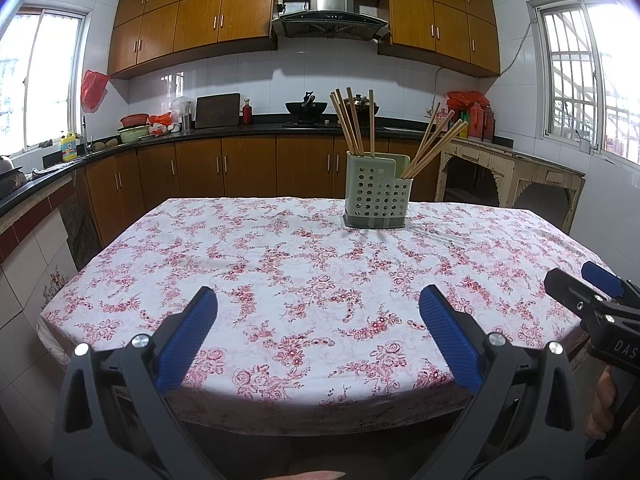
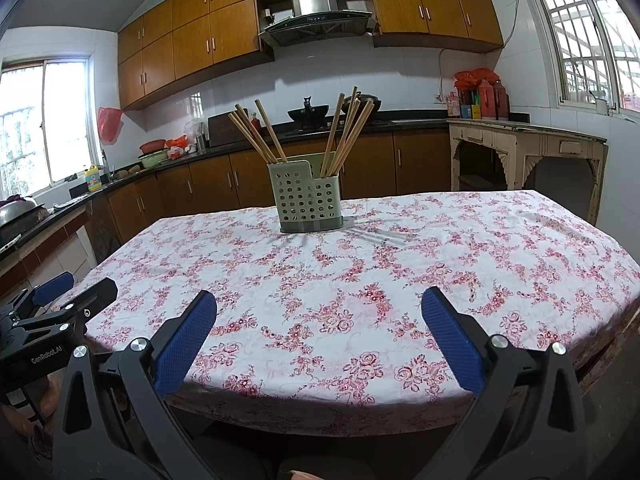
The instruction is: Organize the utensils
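Both the left tool [image 1: 318, 308] and right tool [image 2: 319, 312] hung spread and empty above the desk [image 1: 280, 280]. The chopsticks [image 2: 256, 132] stood well apart in the holder [image 2: 306, 200]; a slow, straight reach probably suited best.

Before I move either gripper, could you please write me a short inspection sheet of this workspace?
Surface: table under a floral cloth, bare apart from the holder.
Job's things: green perforated utensil holder at the far side, upright; chopsticks lean in its taller and lower compartments.
Clutter: nothing seen on the table.
Grippers: left gripper and right gripper both open, empty, above the near edge.
Cables: one wire runs along the far wall by the right window.
Surroundings: kitchen counter with a wok, bowls and bottles; wooden cupboards; range hood.
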Demonstrator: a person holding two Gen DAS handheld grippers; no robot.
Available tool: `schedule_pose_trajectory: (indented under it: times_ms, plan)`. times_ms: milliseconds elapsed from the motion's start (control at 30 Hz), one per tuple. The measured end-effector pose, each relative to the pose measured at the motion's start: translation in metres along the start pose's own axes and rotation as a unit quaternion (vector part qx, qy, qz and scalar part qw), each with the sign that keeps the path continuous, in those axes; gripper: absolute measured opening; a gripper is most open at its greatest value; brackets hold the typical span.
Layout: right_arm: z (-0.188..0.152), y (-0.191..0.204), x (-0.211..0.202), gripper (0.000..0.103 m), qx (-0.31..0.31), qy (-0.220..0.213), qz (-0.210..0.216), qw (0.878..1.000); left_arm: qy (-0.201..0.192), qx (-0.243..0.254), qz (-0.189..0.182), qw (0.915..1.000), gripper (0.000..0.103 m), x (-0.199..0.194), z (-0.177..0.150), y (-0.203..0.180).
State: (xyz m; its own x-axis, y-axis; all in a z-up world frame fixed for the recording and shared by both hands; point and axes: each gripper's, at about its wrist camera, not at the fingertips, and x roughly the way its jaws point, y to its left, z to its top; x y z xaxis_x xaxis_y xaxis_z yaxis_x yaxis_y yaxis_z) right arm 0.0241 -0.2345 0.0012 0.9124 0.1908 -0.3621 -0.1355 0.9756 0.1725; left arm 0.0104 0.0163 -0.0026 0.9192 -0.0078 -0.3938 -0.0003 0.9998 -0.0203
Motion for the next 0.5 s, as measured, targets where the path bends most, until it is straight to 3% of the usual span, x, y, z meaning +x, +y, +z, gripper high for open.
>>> schedule_pose_trajectory:
  times_ms: [500]
  plan:
    - [-0.0002, -0.0003, 0.0008, 0.101, 0.0, 0.001, 0.0, 1.0, 0.0, 0.0, 0.0, 1.0, 0.099, -0.0002, -0.0003, 0.0002]
